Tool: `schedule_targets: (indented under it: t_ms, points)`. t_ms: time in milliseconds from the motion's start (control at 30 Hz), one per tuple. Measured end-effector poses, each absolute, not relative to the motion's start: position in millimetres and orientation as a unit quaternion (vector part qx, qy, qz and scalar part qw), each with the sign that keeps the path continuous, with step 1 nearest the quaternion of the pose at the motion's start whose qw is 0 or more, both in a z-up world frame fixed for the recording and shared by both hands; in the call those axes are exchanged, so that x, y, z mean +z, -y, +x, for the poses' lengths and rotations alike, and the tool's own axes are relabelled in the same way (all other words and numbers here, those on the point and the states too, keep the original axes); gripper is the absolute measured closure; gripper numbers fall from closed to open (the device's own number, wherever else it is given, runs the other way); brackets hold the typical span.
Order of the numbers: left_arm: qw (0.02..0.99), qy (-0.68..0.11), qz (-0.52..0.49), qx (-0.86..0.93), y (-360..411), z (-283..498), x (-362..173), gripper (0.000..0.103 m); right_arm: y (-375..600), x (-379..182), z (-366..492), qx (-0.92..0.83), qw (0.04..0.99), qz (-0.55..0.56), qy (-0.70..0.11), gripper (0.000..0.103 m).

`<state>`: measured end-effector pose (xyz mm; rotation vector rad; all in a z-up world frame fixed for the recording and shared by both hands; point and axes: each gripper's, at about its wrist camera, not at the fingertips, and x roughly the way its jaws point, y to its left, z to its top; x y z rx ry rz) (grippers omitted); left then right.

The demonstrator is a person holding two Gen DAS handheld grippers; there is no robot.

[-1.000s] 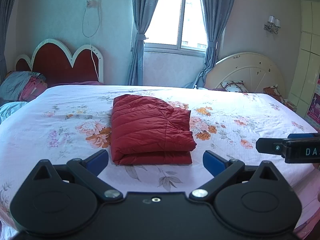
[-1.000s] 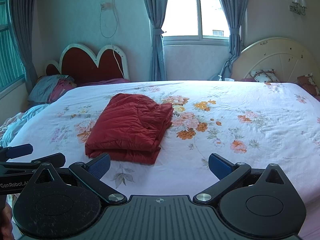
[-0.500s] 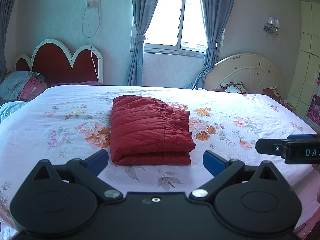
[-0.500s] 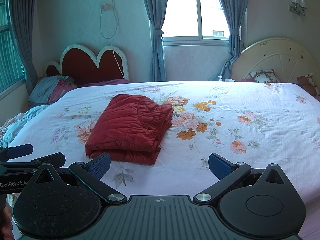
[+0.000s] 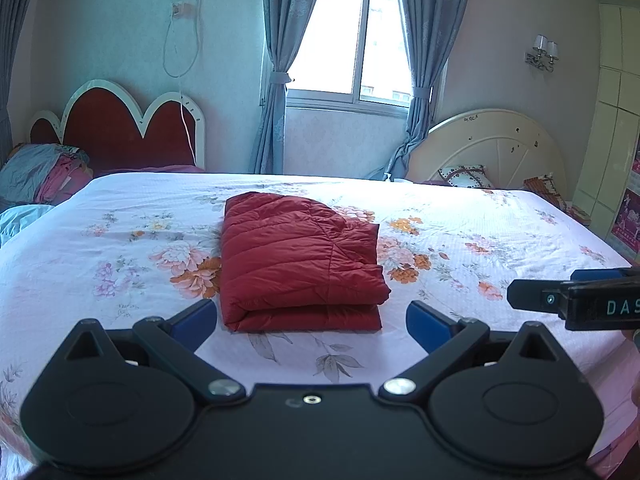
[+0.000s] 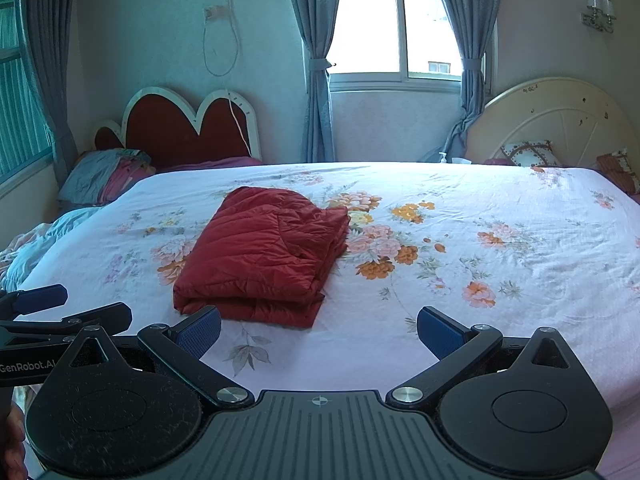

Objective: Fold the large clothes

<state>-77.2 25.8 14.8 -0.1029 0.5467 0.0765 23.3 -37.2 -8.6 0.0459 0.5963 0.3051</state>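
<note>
Left gripper [image 5: 312,322]: jaws spread wide apart, blue pads [image 5: 196,320] empty, held low over the near edge of the bed. Right gripper [image 6: 319,330]: jaws likewise wide apart, nothing between them, level with the left unit and just beside it; each tool shows at the edge of the other's view. Directly ahead of both, the red quilted jacket [image 5: 298,264] lies folded into a compact layered rectangle, flat on the bed and clear of both tools, with its folded edge toward the cameras. The surface is a bed covered by a white sheet [image 5: 480,232] printed with pink and orange flowers, lightly wrinkled on the right side. Beyond the left corner, a pile of blue and pink bedding [image 6: 104,176] rests in front of a red headboard [image 5: 116,128] with a white scalloped border. A cream rounded headboard [image 6: 560,120] stands against the right-hand wall with patterned cushions at its base. Centre rear, a bright window [image 6: 396,20] is flanked by grey-blue curtains [image 5: 276,60] tied back. A cable loop [image 5: 180,44] hangs from a wall socket, and a twin wall lamp [image 5: 542,52] is mounted at upper right.
</note>
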Motion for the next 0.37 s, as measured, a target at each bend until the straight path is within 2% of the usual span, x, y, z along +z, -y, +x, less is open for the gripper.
schedule_targets:
  t_ms: [367]
  points:
    - [0.962,-0.263,-0.062,0.043,-31.1,-76.4,17.8,0.003,37.0,-8.9,23.6,0.150,0.944,0.023,-0.293,0.000]
